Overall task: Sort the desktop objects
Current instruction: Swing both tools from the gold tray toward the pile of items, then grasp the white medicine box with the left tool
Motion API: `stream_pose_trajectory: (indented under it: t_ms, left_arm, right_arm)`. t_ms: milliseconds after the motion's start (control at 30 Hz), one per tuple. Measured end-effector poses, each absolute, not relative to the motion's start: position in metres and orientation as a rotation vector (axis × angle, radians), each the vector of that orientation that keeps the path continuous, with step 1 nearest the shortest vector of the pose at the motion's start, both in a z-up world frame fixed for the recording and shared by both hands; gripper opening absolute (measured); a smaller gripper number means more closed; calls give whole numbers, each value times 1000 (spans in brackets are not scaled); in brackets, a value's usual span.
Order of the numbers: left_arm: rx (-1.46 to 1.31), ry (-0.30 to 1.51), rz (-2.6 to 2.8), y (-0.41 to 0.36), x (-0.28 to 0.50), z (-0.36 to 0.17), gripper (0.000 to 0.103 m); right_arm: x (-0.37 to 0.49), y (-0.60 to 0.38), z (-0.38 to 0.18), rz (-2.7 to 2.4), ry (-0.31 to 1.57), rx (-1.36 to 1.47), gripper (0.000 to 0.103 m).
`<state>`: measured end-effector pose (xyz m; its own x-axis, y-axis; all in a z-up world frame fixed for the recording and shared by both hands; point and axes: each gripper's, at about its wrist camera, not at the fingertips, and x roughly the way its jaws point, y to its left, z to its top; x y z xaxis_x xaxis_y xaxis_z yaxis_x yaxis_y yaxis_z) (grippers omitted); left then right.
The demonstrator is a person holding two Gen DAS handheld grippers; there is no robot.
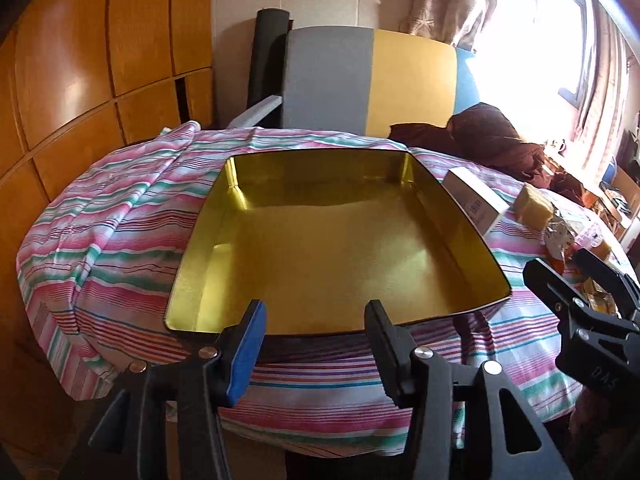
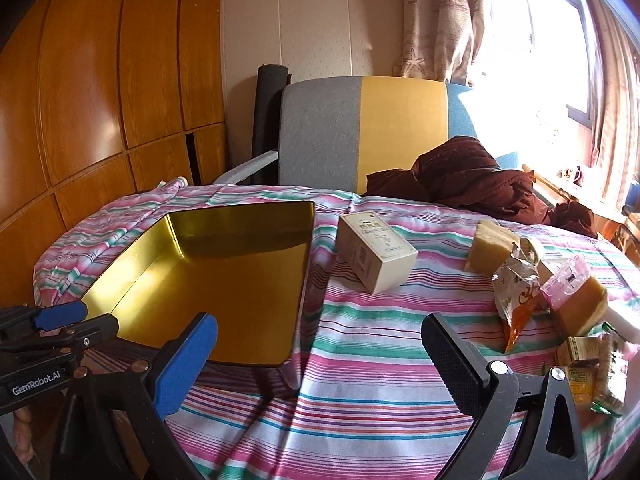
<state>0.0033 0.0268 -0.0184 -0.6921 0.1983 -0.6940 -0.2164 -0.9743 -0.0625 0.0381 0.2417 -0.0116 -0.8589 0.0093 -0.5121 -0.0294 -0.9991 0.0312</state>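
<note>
A gold tin box (image 1: 336, 248) lies open and empty on the striped cloth; in the right wrist view the tin (image 2: 224, 280) is at the left. My left gripper (image 1: 316, 344) hangs open just before the tin's near rim, holding nothing. My right gripper (image 2: 320, 360) is open over bare cloth, right of the tin. A cream carton (image 2: 376, 252) lies beside the tin. A yellow sponge (image 2: 490, 246), a crumpled snack packet (image 2: 516, 292), a pink item (image 2: 566, 280) and small boxes (image 2: 580, 360) are piled at the right.
The table's striped cloth (image 2: 360, 380) hangs over the near and left edges. A grey, yellow and blue chair (image 2: 360, 132) stands behind the table. A dark brown garment (image 2: 472, 180) lies at the far right. Wooden cabinets (image 2: 100, 100) fill the left wall.
</note>
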Motion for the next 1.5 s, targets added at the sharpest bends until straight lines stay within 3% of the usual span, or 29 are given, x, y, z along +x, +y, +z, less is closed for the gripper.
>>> stream_pose_trajectory:
  t_ms: [67, 333, 667, 833, 1133, 1300, 1500]
  left_arm:
    - [-1071, 20, 2637, 39, 5, -14, 60]
    - [-971, 61, 2400, 128, -3, 12, 60]
    - [-1225, -134, 2137, 217, -85, 7, 61]
    - [-1346, -162, 2128, 249, -129, -1, 68]
    - [-1543, -130, 2202, 270, -174, -27, 69]
    - [-1602, -60, 2242, 270, -170, -22, 82]
    - [-1690, -61, 2237, 269, -184, -23, 84]
  right_arm:
    - [44, 263, -14, 2985, 95, -814, 103]
    - [69, 351, -36, 2825, 302, -817, 103]
    - [75, 373, -49, 2827, 315, -796, 103]
    - [73, 383, -58, 2842, 376, -801, 103]
    - [73, 403, -70, 2860, 498, -780, 103]
    - [71, 407, -74, 2887, 508, -756, 103]
    - [70, 405, -77, 2902, 505, -744, 103]
